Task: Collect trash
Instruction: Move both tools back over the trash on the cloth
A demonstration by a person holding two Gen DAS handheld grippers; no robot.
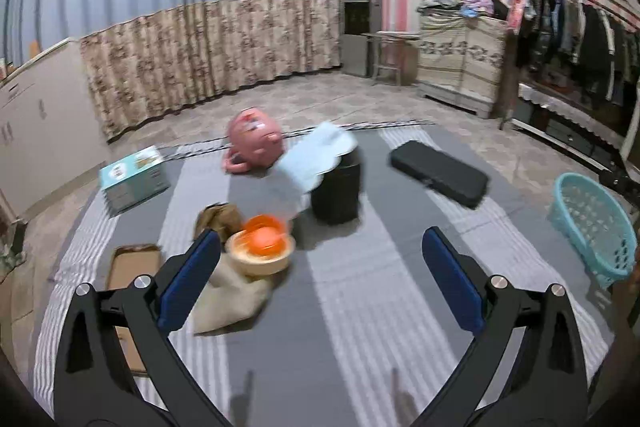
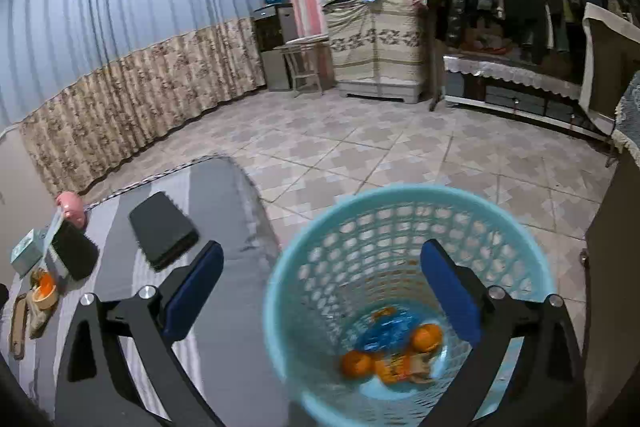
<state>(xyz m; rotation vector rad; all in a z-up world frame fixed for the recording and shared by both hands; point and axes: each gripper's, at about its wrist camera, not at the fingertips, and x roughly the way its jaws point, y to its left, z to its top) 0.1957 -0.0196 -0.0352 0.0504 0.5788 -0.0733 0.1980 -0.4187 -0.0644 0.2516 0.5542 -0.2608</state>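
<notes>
Turquoise plastic mesh fills the lower half of the right wrist view: the wastebasket (image 2: 408,307) sits directly below and ahead of the right gripper (image 2: 322,291), whose jaws are spread wide and carry nothing. Orange peels (image 2: 394,353) and a blue wrapper (image 2: 386,333) already lie at its bottom.

What looks left to collect lies ahead and slightly left of the left gripper (image 1: 320,279), also released and empty: a cream bowl (image 1: 260,253) holding an orange piece (image 1: 265,237), just beside its left finger (image 1: 192,279), resting on a beige cloth (image 1: 230,297).

From that gripper the basket stands well off to the right, at the mat's (image 1: 352,327) edge. The left gripper is clearly the nearer one to the bowl, so the next pick probably falls to it, with a sideways carry rightward to the basket.
</notes>
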